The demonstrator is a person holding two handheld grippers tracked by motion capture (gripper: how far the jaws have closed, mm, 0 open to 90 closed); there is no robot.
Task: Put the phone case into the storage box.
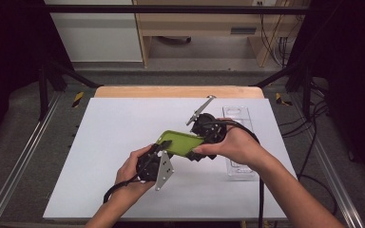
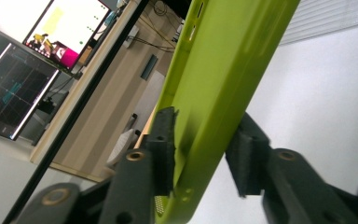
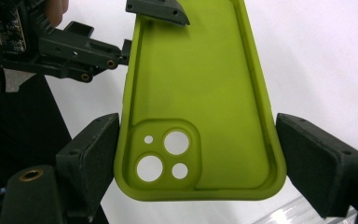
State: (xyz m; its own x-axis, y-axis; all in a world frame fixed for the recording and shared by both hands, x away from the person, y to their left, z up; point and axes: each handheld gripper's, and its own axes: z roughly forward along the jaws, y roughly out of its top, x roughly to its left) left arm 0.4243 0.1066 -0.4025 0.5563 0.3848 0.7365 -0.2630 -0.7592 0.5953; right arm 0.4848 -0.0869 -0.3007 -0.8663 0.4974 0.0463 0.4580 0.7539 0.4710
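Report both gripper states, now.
Left gripper: jaws astride the green phone case; firm grip cannot be told.
Right gripper: closed on the green phone case.

No text, label, brand, number or sign can be read in any view. The glowing computer monitor [image 2: 63, 28], far off to the upper left of the left gripper's jaws in the left gripper view, shows coloured patches and graphics too small and blurred to make out. The lime-green soft plastic phone case [image 3: 200, 102] between the jaws bears no marking.
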